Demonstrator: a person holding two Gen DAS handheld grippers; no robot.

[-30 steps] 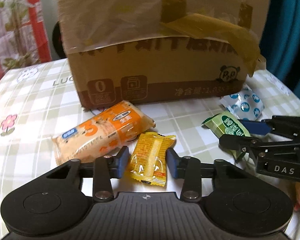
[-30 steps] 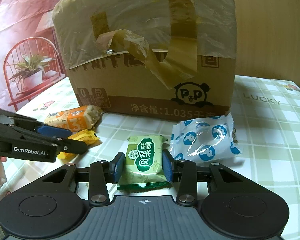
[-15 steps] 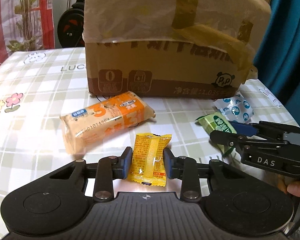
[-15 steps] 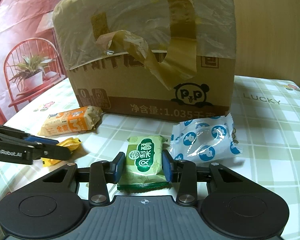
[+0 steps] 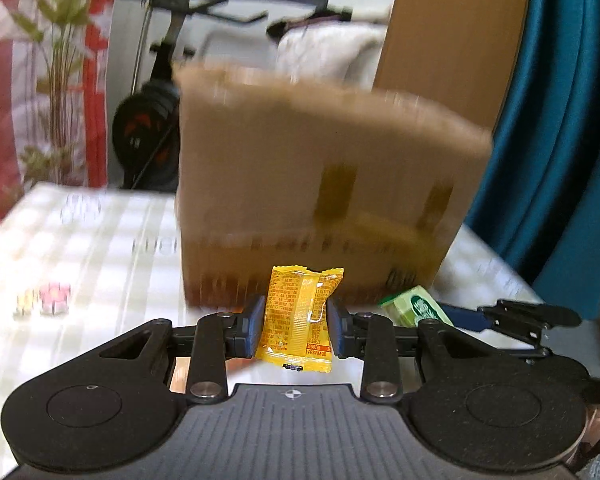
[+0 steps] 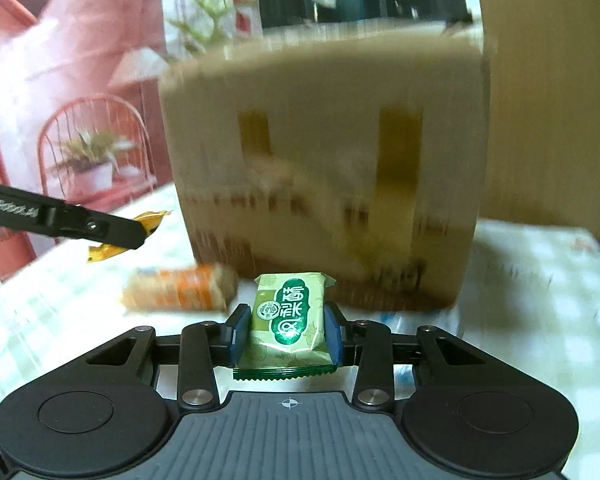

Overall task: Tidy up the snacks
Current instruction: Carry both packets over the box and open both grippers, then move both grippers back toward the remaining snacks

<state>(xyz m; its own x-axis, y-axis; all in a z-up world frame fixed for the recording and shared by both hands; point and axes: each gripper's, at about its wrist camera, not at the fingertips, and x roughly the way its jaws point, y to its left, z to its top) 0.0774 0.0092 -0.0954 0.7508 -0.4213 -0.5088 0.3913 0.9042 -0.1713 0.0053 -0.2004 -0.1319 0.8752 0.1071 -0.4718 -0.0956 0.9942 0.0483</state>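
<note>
Fingers (image 5: 256, 330) clamp yellow packet (image 5: 300, 316), apparently lifted; background blurred.

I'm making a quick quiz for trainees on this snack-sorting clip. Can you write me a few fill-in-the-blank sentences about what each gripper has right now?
1. The left gripper is shut on a ____ snack packet.
2. The right gripper is shut on a ____ snack packet.
3. Behind both packets stands a taped cardboard ____.
4. The orange packet lies on the ____.

Missing words: yellow; green; box; table
</note>
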